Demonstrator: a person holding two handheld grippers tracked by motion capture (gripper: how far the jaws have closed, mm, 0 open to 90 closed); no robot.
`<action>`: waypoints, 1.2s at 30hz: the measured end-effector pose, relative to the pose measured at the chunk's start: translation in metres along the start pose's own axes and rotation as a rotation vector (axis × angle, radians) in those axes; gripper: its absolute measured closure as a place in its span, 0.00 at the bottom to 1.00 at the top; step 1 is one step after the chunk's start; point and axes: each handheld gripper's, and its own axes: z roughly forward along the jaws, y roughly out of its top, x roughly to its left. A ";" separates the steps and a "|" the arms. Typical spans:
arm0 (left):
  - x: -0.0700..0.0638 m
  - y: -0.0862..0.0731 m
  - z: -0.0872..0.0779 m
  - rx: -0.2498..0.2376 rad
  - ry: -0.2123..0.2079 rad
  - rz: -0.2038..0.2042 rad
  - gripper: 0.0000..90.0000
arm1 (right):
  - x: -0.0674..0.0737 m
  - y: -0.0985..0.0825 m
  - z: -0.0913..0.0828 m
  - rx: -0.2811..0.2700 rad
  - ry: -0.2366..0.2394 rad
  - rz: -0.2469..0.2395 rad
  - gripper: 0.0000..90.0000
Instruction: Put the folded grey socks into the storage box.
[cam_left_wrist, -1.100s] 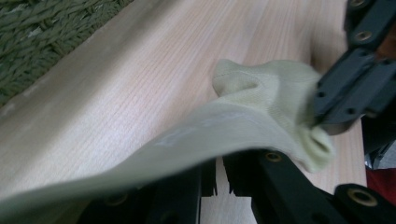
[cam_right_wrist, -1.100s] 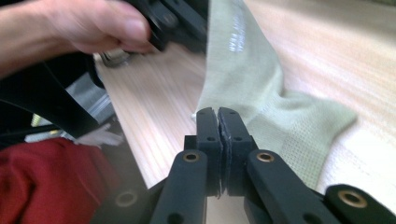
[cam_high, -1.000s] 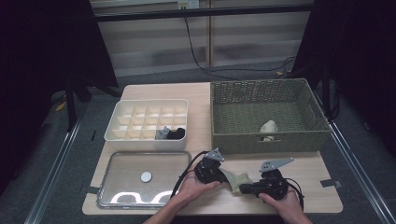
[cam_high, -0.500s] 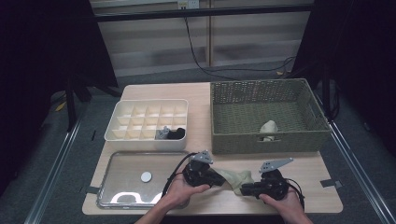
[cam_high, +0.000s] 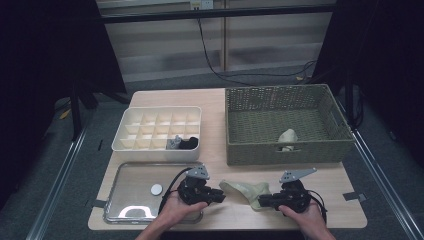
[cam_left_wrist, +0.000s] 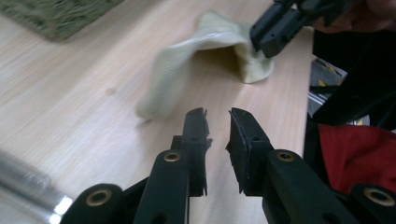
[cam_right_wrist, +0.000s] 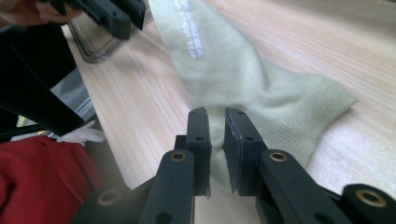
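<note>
A pale green sock (cam_high: 242, 189) lies on the wooden table between my two grippers. My right gripper (cam_high: 260, 202) points left at it, and its jaws have just been closing; in the right gripper view (cam_right_wrist: 217, 114) they pinch the sock (cam_right_wrist: 261, 93) near its ribbed cuff. In the left gripper view that cuff end of the sock (cam_left_wrist: 205, 46) is raised by the right gripper (cam_left_wrist: 266, 35). My left gripper (cam_high: 222, 196) has just been opening. Its jaws (cam_left_wrist: 217, 114) stand slightly apart, short of the sock's toe end, with nothing between them.
A wicker basket (cam_high: 285, 152) with a pale balled sock (cam_high: 287, 136) stands at the back right. At the left are a white compartment box (cam_high: 125, 142) with a dark item (cam_high: 187, 143), and a metal tray (cam_high: 125, 200) with a small white disc (cam_high: 156, 189). The table's front edge is close.
My left gripper has drawn back to the left, off the sock, and now lies over the tray's right edge. The sock is stretched out flatter. The right hand has stayed put.
</note>
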 end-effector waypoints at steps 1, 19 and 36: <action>0.001 0.000 0.000 0.006 0.008 -0.005 0.85 | -0.001 0.000 0.001 0.006 -0.007 -0.005 0.90; 0.011 0.010 -0.002 -0.073 0.024 -0.036 0.86 | -0.008 -0.009 -0.013 0.004 -0.073 0.010 0.90; -0.003 0.001 0.024 0.081 0.021 0.062 0.86 | -0.020 -0.001 -0.004 0.001 -0.108 0.018 0.93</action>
